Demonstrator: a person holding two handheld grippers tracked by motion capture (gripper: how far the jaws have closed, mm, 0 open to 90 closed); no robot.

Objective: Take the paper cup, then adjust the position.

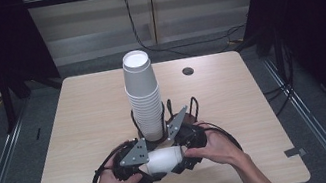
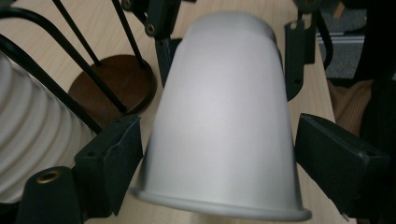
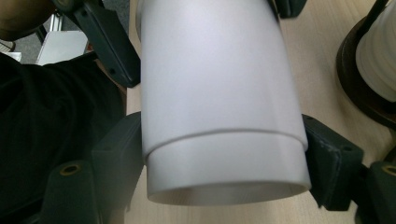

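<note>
Two nested cups (image 1: 163,160) lie sideways just in front of tall cup stack (image 1: 144,97), left gripper (image 1: 145,168) and right gripper (image 1: 178,157) each clamped on one end; pulling apart looks underway, separation and restacking left.

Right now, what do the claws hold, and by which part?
Nested white cups, lying sideways: left claw grips near one rim, right claw the other cup's rim end.

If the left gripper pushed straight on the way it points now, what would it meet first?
Most likely the right gripper: the white paper cups between the left gripper's jaws point straight at it, and its jaws flank their far end. Depth is hard to judge.
</note>
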